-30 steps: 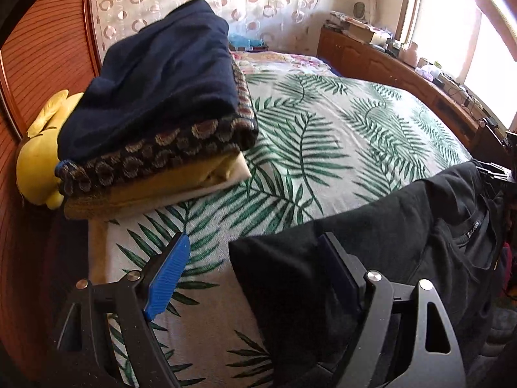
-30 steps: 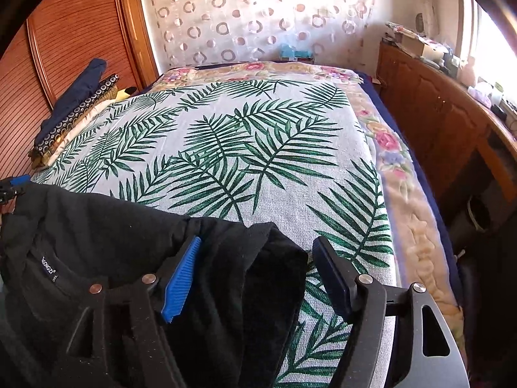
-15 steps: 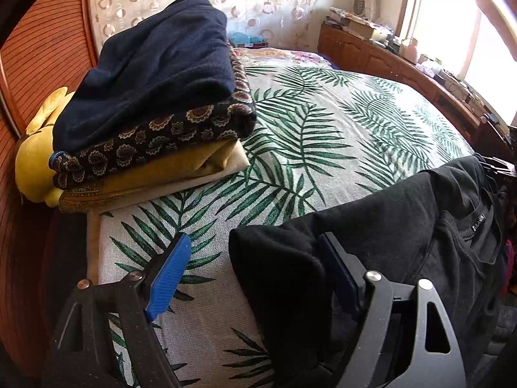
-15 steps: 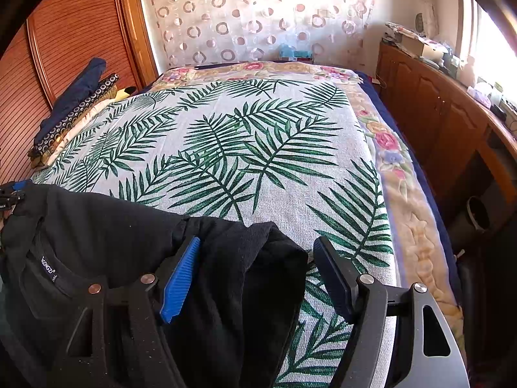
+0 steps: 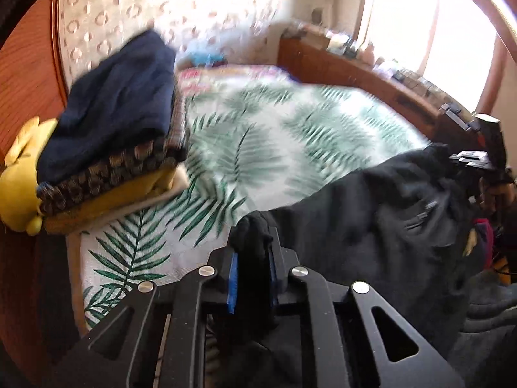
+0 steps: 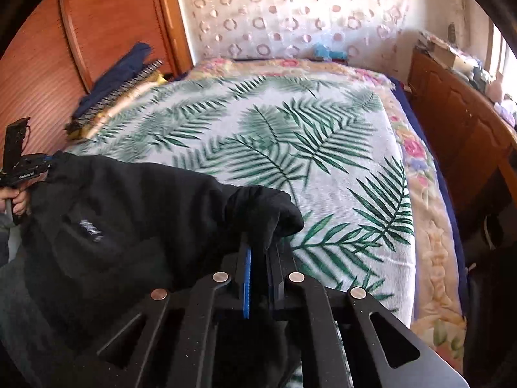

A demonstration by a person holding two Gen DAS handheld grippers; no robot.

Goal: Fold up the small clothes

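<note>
A black garment point(image 5: 381, 213) with a small label point(image 6: 92, 229) hangs stretched between my two grippers over the near edge of the bed. My left gripper point(image 5: 252, 252) is shut on one black corner of it. My right gripper point(image 6: 261, 249) is shut on the other corner. Each gripper shows in the other's view: the right one at the far right of the left wrist view point(image 5: 478, 158), the left one at the far left of the right wrist view point(image 6: 22, 165). The garment's lower part is hidden below the frames.
The bed has a white cover with green palm leaves point(image 6: 274, 135). A stack of folded clothes point(image 5: 113, 129), navy on top, lies at its left edge beside a yellow soft toy point(image 5: 19, 187). A wooden wardrobe point(image 6: 97, 26) stands left; a cluttered wooden sideboard point(image 6: 458, 103) stands right.
Both grippers have shut on the black garment's corners and lifted it. The views have shifted, and the left one is blurred by motion.
</note>
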